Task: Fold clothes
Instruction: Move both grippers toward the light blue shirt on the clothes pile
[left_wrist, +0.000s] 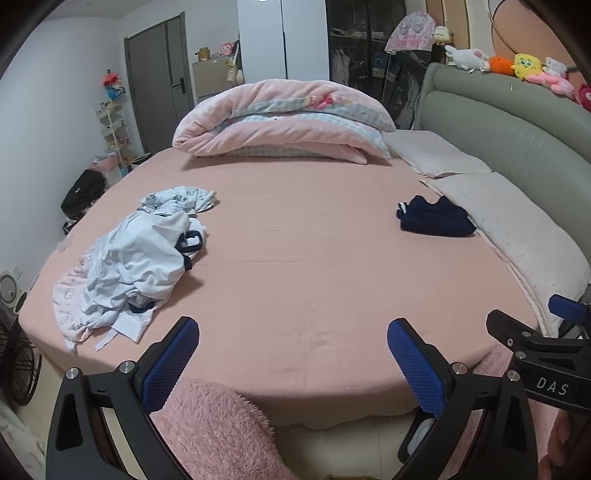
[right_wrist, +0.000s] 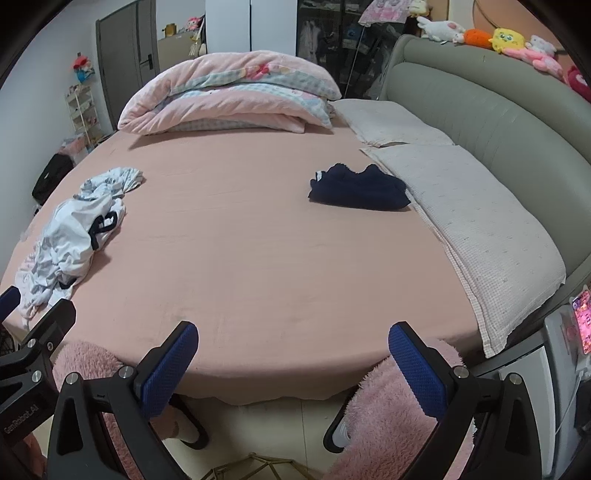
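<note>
Bed (left_wrist: 314, 280): round, covered by a smooth pink fitted sheet, backed by a curved grey-green padded headboard (left_wrist: 517, 147). Folded quilt (left_wrist: 280, 118) at the far edge, plush pink with checked and printed layers. Two pale, woven-textured pillows (right_wrist: 472, 206) lie along the headboard side.

Pile of clothes (left_wrist: 136, 258) on the left part of the sheet: crumpled, unfolded, mostly white and pale blue fabric with dark navy trim, a pink printed piece beneath; individual garments cannot be separated by eye. Dark navy garment (right_wrist: 358, 190) sits apart on the right, just beside the nearer pillow, in a compact bundle.

Left gripper (left_wrist: 293, 354) and right gripper (right_wrist: 293, 358): black frames, blue ribbed pads, fingers spread wide, nothing between them, both held over the near edge of the bed. Fluffy pink fabric (right_wrist: 391, 413) shows below each tool, partly cut off by the frames
</note>
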